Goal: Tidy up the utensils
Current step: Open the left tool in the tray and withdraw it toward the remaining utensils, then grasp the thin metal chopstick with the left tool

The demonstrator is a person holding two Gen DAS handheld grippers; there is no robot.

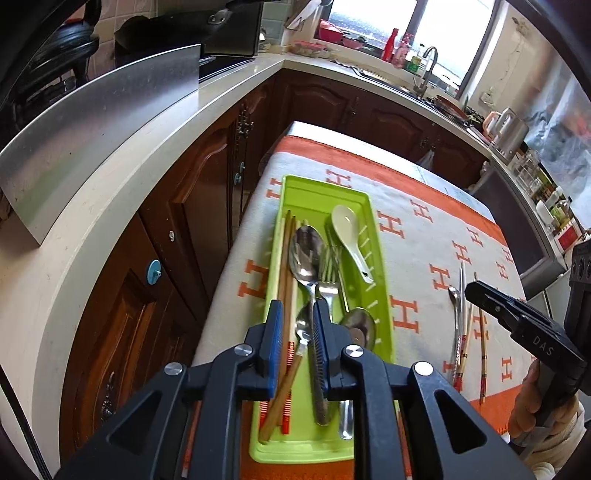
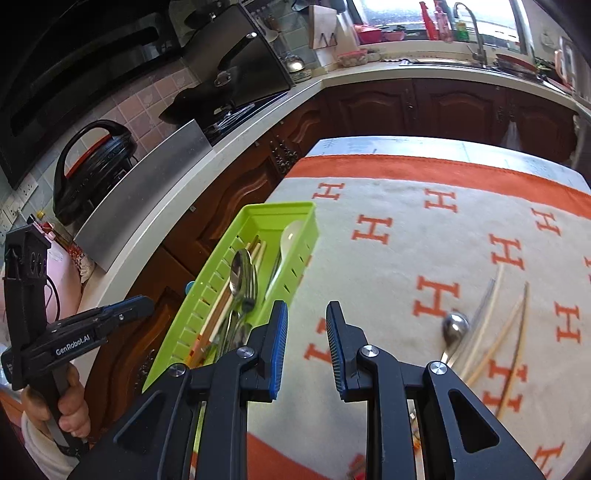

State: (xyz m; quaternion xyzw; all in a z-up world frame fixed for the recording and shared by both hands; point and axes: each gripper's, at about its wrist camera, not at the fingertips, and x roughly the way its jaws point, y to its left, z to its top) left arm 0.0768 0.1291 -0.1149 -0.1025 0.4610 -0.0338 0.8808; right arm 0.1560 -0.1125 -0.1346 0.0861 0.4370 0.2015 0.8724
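The green tray (image 1: 382, 295) lay directly below and ahead of the left gripper (image 1: 297, 334), along the table's left edge on the orange-and-white cloth (image 1: 424, 236). Inside it, past the fingertips, sat a large metal spoon (image 1: 306, 254), a fork (image 1: 328, 269) just to the right of that spoon, and a white ceramic spoon (image 1: 349, 232) farther right toward the slotted wall. Wooden chopsticks (image 1: 286, 251) ran along the tray's left side, passing under the left finger. A smaller metal spoon (image 1: 303, 325) showed in the gap between the two blue pads (image 1: 276, 343), and another spoon bowl (image 1: 358, 328) lay just right of the right finger. The left gripper's fingers stood a little apart above these pieces, gripping nothing that could be made out; the small spoon seemed to lie in the tray beneath them rather than pinched.

From the right wrist view, the right gripper (image 2: 306, 345) hung over the cloth with its fingers spread wide and nothing between them. The tray (image 2: 221, 295) was just to its left. To its right, well apart from the tray, a loose metal spoon (image 2: 455, 328) rested on the cloth, touching or crossing a few pale chopsticks (image 2: 511, 328).

Beyond both grippers ran a pale countertop (image 1: 110, 206) over dark wooden cabinets (image 2: 443, 107), with a faucet (image 2: 471, 29) near the window.
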